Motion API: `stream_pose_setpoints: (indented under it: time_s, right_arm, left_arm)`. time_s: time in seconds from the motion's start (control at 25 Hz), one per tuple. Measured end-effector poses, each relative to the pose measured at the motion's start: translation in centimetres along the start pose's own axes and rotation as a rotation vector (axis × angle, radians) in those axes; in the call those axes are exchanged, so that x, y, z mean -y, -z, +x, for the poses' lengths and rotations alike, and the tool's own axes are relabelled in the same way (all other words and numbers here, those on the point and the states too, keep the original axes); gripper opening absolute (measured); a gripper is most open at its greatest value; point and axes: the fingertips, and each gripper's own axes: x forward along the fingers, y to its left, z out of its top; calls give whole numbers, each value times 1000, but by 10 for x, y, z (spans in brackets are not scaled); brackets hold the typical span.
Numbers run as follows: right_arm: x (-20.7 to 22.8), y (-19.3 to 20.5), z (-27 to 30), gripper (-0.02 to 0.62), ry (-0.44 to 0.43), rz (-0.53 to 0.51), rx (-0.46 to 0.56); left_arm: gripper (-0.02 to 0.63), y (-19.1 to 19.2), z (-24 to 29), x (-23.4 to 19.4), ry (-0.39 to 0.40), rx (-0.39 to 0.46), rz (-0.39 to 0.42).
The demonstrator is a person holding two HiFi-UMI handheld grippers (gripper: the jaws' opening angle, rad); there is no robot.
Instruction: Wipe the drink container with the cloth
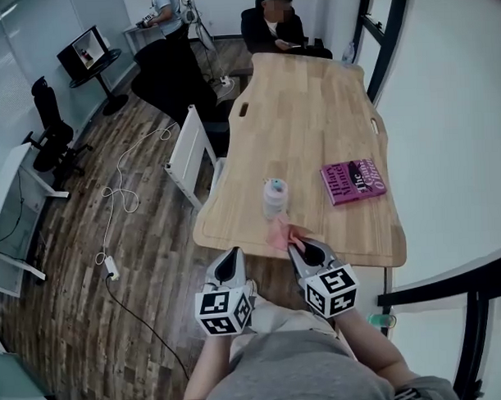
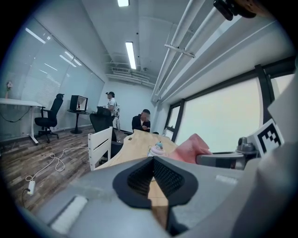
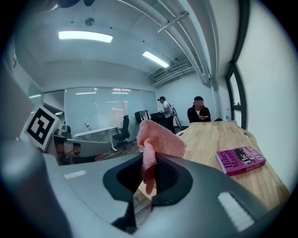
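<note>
Standing drink container (image 1: 274, 197) on table (image 1: 305, 111), pink cloth (image 1: 279, 234) in right tongs (image 1: 305, 253)

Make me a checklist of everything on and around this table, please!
Surface: wooden table, mostly bare.
Job's things: bottle upright near the front edge; pink cloth just in front of it.
Clutter: book lying flat right of the bottle.
Grippers: left gripper jaws together, empty; right gripper jaws shut on the cloth.
Cables: white cable on the floor, left of the table.
Surroundings: seated person at the far end; office chair at left.

pink book (image 1: 353, 181) on wooden table (image 1: 305, 111)
</note>
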Motion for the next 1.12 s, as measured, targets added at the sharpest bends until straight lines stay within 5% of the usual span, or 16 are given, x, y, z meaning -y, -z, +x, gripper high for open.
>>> stream_pose_setpoints:
  time_s: [1.12]
  right_arm:
    - [-3, -3, -43, 23, 44, -6, 28]
  left_arm:
    - [2, -2, -19, 23, 27, 41, -4]
